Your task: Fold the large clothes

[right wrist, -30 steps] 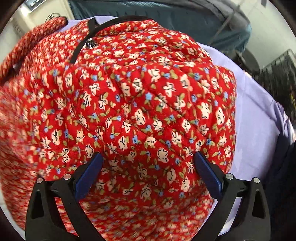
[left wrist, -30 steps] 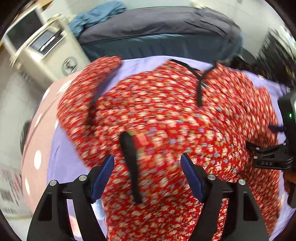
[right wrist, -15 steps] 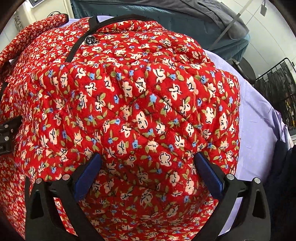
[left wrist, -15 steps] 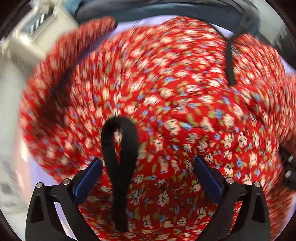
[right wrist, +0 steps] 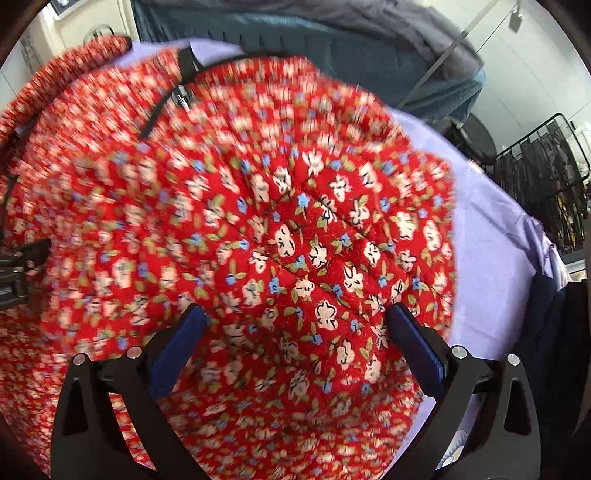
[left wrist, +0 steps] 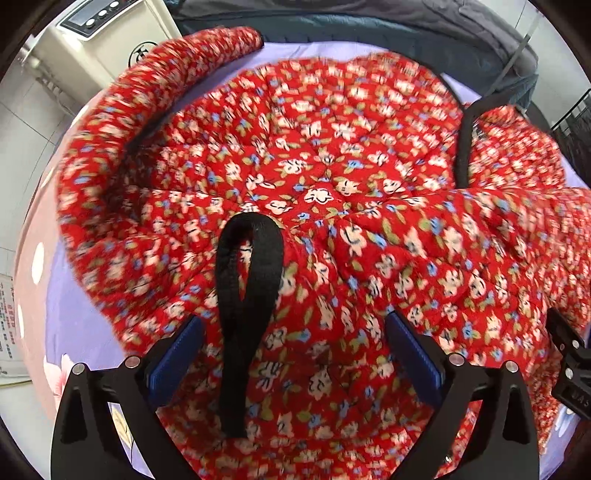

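Observation:
A red quilted floral jacket (left wrist: 332, 177) with black trim lies spread on a lilac sheet (left wrist: 74, 325); it fills the right wrist view (right wrist: 295, 240) too. My left gripper (left wrist: 293, 347) is open, its blue pads either side of a bunched fold with a black-trimmed cuff (left wrist: 251, 295) between them. One sleeve (left wrist: 192, 62) stretches to the far left. My right gripper (right wrist: 295, 343) is open over the jacket's right part, fabric between its pads. The right gripper's body (left wrist: 569, 369) shows at the left view's right edge.
A dark blue sofa or bedding (left wrist: 369, 26) lies behind the sheet. A beige appliance (left wrist: 110, 40) stands at the far left. A black metal rack (right wrist: 546, 166) stands to the right. A pink dotted cover (left wrist: 33, 266) edges the sheet at left.
Both grippers have stayed wide open while pushing forward over the jacket. The left view moved in from farther back to close over the black-trimmed cuff; the right view tilted slightly right.

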### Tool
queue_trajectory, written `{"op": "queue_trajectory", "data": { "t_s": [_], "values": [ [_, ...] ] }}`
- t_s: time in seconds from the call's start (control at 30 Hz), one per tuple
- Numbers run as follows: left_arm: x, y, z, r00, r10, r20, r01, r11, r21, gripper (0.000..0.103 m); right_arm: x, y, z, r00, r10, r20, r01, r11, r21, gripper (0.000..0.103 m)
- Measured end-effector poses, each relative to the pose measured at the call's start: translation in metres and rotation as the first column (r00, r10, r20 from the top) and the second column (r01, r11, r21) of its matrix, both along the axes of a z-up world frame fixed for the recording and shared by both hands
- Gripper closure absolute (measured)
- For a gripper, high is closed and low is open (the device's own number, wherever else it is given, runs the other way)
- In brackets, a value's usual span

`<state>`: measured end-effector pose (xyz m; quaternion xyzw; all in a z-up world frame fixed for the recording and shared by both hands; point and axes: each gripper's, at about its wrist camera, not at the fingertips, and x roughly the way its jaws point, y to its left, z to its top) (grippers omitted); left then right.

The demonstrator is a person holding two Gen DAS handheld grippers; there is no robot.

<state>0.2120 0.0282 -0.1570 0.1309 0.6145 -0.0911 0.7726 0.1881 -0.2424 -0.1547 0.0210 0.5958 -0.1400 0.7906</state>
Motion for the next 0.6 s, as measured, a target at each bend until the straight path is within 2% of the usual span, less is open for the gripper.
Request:
{"op": "queue_trajectory", "data": {
  "t_s": [0.13,0.3,0.43,0.5,0.6],
  "values": [
    [-0.021,0.01,0.033,0.996,-0.036,0.076,0.038,0.999,-0.026,0.007,-0.027,0.013,0.022,0.998,-0.02,0.056,0.016,0.998,0.058,0.005],
    [-0.057,0.041,0.062,0.99,-0.055,0.133,0.06,0.997,-0.037,0.009,-0.07,0.028,0.024,0.998,-0.051,0.041,0.045,0.99,0.132,0.005],
    [-0.064,0.077,0.071,0.991,-0.012,0.133,0.018,0.999,-0.041,0.016,-0.107,0.037,0.014,0.996,-0.09,0.009,0.087,0.978,0.188,0.005],
    [-0.055,0.097,0.078,0.992,0.026,0.121,-0.023,0.999,-0.034,0.022,-0.12,0.04,0.006,0.994,-0.109,-0.022,0.112,0.971,0.212,0.005],
    [-0.038,0.122,0.071,0.991,0.1,0.092,-0.096,0.994,-0.05,0.025,-0.132,0.044,-0.002,0.991,-0.12,-0.06,0.131,0.962,0.24,0.005]
  ]
}}
